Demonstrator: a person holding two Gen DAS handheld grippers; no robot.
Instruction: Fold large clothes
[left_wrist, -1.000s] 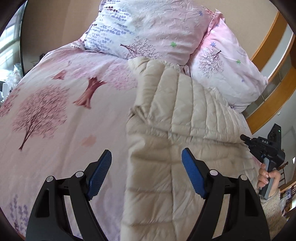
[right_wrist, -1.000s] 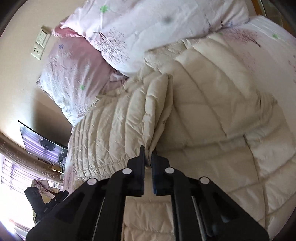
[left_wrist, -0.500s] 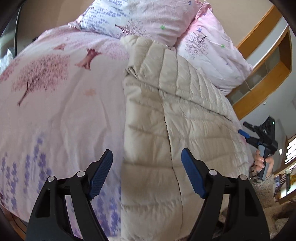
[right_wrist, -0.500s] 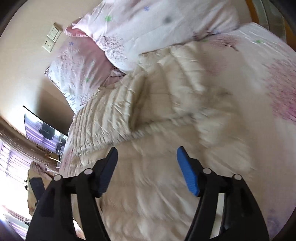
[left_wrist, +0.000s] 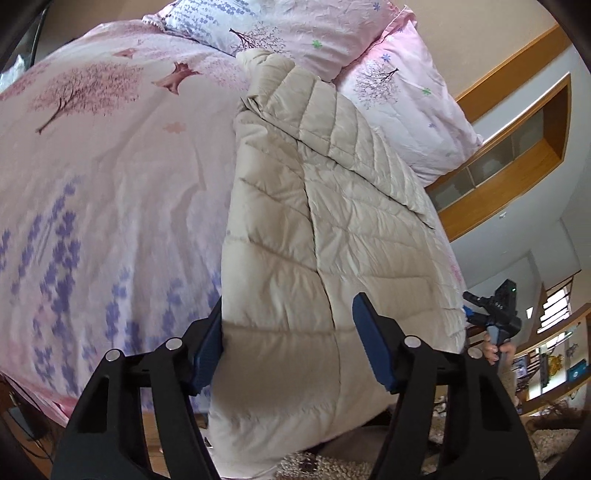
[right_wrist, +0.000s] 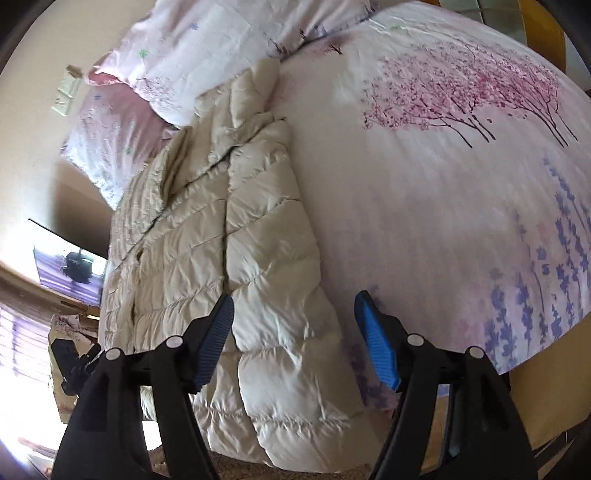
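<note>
**Both tongs spread wide over the folded coat's hem**

From my left wrist camera, the left gripper (left_wrist: 288, 347) has its blue pads wide apart, straddling the lower part of the cream quilted coat (left_wrist: 314, 221) and clamping nothing. The coat runs lengthwise from 6 o'clock up toward 12, its sides folded in to meet along a centre seam, its top end against the pillows (left_wrist: 332, 40) and its hem hanging over the bed's edge. The pink tree-print duvet (left_wrist: 110, 166) fills the view from 8 to 11 o'clock. At 3 to 4 o'clock I see the right gripper (left_wrist: 495, 314) in a hand, beside the coat's edge.

On my right wrist camera, the right gripper (right_wrist: 295, 336) is likewise open and empty, above the coat's lower corner. The coat (right_wrist: 229, 240) lies from 6 toward 11 o'clock, the duvet (right_wrist: 443, 184) at 1 to 4. I see no containers here; the bed alone carries the coat.
</note>
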